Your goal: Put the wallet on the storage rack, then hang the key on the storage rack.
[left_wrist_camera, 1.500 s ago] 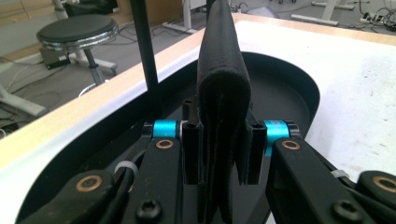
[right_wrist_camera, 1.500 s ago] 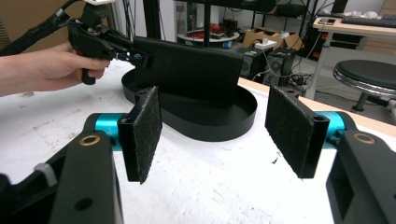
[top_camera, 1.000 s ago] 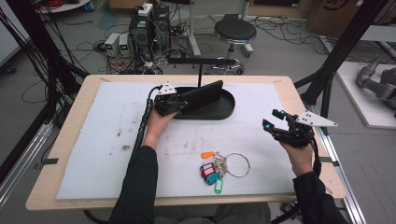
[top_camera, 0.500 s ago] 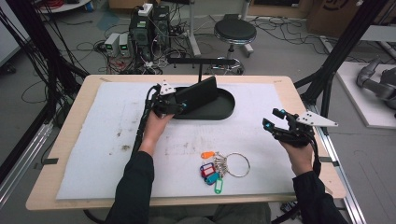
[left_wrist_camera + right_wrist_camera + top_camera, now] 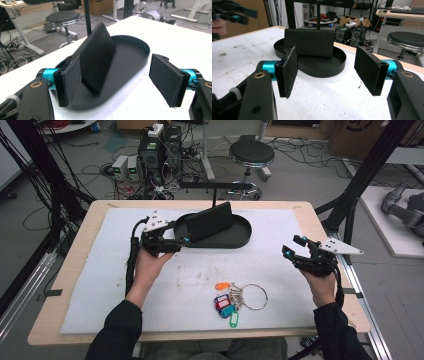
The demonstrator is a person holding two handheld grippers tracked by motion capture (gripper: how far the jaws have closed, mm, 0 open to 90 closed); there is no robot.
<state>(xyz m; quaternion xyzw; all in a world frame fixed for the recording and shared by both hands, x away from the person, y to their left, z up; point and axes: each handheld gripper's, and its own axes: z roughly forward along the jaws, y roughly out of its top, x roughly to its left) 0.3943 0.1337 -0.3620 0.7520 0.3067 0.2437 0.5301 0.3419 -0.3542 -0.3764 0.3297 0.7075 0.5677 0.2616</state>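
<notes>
The left gripper [image 5: 186,241] has just spread its fingers wide, empty, beside the one black wallet [image 5: 209,222] leaning in the single oval tray [image 5: 240,239]. The right gripper [image 5: 295,253] hovers open over bare tabletop [image 5: 310,215]; one key bunch [image 5: 235,301] lies near the front edge.

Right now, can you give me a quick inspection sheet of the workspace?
Surface: white mat on a wooden table, faint smudges.
Job's things: black oval tray; black wallet tilted on edge inside it.
Clutter: key ring with coloured tags near the front edge.
Grippers: left gripper open, jaws just opened, nothing between the pads, beside the tray's left end; right gripper open and empty over the mat's right side.
Cables: black cable trails from the left gripper.
Surroundings: stool, computer cases, floor wiring.
</notes>
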